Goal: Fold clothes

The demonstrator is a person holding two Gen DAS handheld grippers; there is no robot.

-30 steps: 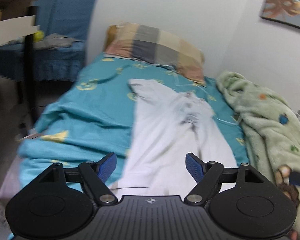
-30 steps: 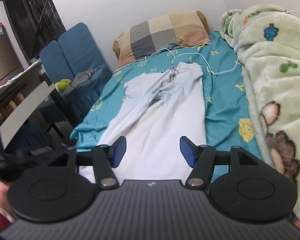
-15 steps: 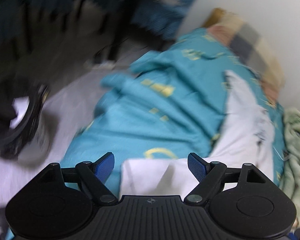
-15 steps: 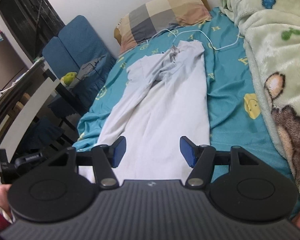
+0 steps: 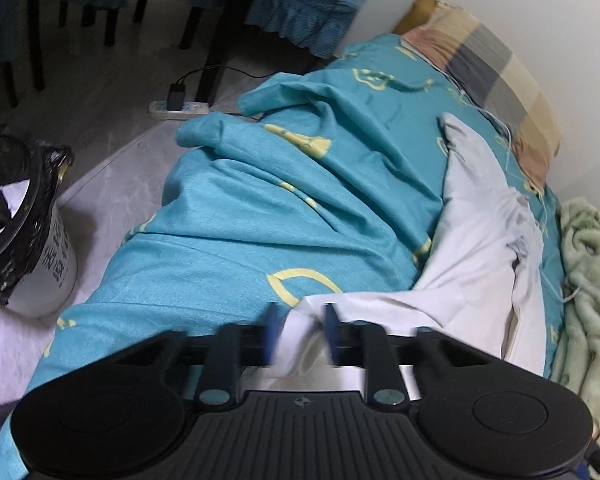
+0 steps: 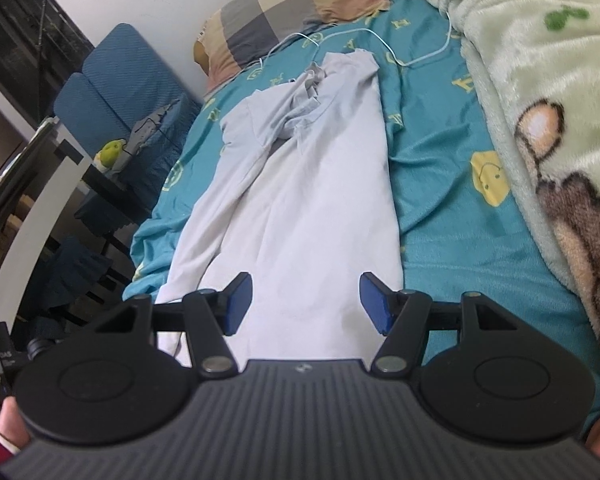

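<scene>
Pale grey-white garment (image 6: 300,184) spread lengthwise down the middle of the teal bedsheet (image 6: 440,184), collar end bunched toward the checked pillow (image 6: 296,12), hem end nearest both tools. Left sleeve trailing along the bed edge toward the floor side. Near hem corner (image 5: 300,320) sitting between the blue pads of the left gripper (image 5: 298,334), jaws drawn in narrow around that cloth but blurred, so a firm pinch cannot be confirmed. Right gripper (image 6: 304,302) hovering over the hem on the other side, jaws spread wide, holding nothing. Beyond the garment: a white cable (image 6: 380,46) looping across the sheet just past the collar, a green fleece blanket (image 6: 540,100) heaped along the wall side, a lined bin (image 5: 16,216) and a power strip (image 5: 178,108) on the floor beside the bed. Likely trouble from here: a shallow or one-layer bite at the left corner, letting the fabric slip out once lifted; sheet pinched along with the hem and dragged up; a lift from one side only, before the right jaws close, skewing the fold and leaving the loose sleeve hanging off the bed edge; collar snagging the cable if pulled far.
</scene>
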